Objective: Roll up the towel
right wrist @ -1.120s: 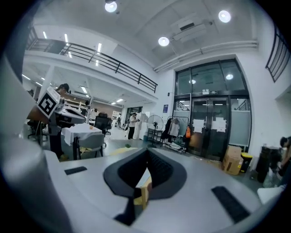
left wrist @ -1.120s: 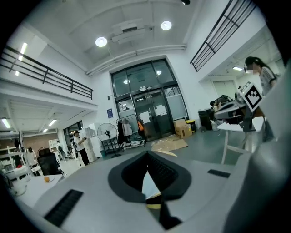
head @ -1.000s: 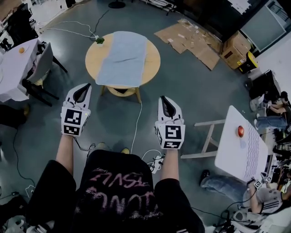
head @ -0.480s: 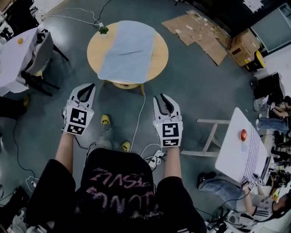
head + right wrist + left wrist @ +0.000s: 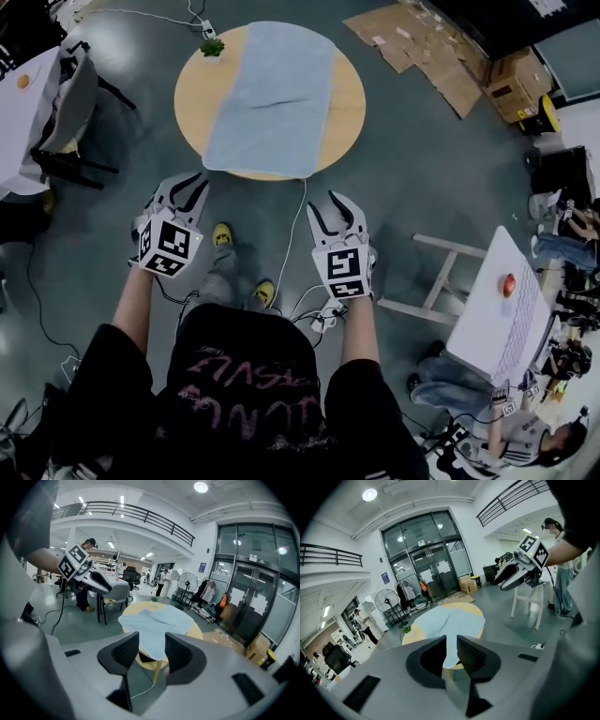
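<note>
Lying flat on round wooden table (image 5: 190, 101): pale blue towel (image 5: 272, 94), well ahead of both tools. Left gripper (image 5: 192, 184), right gripper (image 5: 334, 202): jaws opening, nothing between. Shirt print (image 5: 246, 375): illegible. Glass doors (image 5: 426, 569), fan (image 5: 188, 581): gripper views only. Yellow shoes (image 5: 221, 234): head view only.

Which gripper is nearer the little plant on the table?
Left. The left gripper hangs short of the table on the plant side, the right gripper on the other side; both empty, jaws opening.
</note>
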`<state>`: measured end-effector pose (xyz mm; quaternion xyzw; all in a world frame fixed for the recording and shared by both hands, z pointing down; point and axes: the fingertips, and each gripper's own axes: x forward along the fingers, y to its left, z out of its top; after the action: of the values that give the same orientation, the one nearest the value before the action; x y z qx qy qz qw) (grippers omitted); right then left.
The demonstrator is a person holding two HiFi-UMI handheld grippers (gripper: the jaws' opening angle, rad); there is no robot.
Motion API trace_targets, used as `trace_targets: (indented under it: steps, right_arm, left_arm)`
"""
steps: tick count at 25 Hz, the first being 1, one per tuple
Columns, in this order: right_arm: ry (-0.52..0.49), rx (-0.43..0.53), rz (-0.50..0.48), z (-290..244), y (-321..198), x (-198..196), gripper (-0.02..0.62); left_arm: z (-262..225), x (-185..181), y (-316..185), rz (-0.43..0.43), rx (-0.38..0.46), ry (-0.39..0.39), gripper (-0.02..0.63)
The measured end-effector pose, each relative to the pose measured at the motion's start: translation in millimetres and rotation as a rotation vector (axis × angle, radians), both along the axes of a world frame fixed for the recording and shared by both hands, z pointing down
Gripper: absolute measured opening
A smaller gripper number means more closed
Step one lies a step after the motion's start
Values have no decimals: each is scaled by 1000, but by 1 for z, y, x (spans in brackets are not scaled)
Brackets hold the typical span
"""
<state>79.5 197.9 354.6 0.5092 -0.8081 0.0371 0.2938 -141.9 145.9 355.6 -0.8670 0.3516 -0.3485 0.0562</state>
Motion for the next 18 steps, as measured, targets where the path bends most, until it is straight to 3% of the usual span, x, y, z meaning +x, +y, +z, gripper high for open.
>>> trace_targets:
  steps: [10,18]
  right_arm:
    - [172,-169,-65,81,-49,-18,218]
    - [359,-264,-153,140,-67,-20,238]
  left_arm:
    - [89,-7,-42,196,-106,-162,116]
    - [140,-9,-58,355,-123,-268,126]
